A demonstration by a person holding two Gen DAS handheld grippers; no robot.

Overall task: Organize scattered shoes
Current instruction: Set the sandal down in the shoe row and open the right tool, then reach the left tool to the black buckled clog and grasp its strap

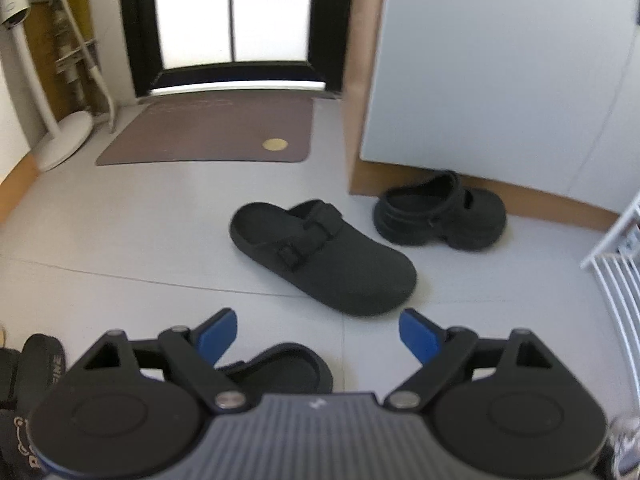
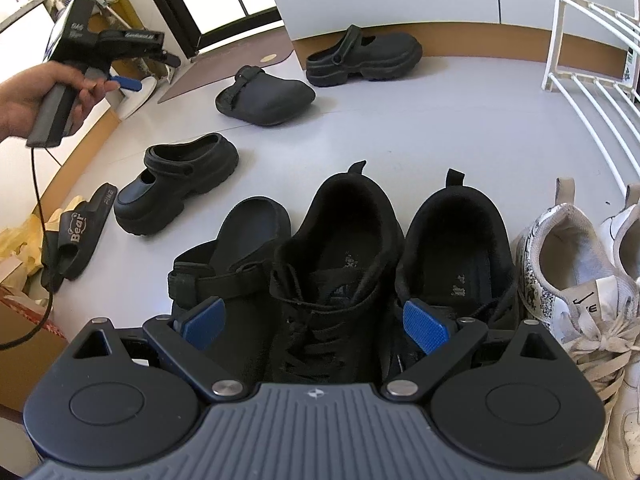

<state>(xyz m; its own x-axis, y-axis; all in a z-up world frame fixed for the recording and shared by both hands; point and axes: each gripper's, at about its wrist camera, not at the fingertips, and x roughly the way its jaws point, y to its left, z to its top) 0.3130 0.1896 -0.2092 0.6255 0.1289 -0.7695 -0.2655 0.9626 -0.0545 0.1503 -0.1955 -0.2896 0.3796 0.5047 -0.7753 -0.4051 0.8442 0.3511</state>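
Grey floor (image 1: 120, 220) | both my grippers (image 1: 318, 334) (image 2: 314, 326) gape, empty; buckled clog (image 1: 320, 256) loose beyond sneaker row (image 2: 336, 248); probably pinch its heel rim squarely.

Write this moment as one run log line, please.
left gripper: open, empty | right gripper: open, above black sneakers | buckle clog: on floor, apart

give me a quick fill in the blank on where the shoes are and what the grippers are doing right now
1. The jaws of the left gripper and the right gripper both stand ____.
2. The black sneakers sit side by side with their ____ toward the right wrist camera.
3. The buckle clog lies between the doormat and the ____ gripper.
4. The slide sandal carries the printed word ____.

Missing words: open; toes; left; Bear
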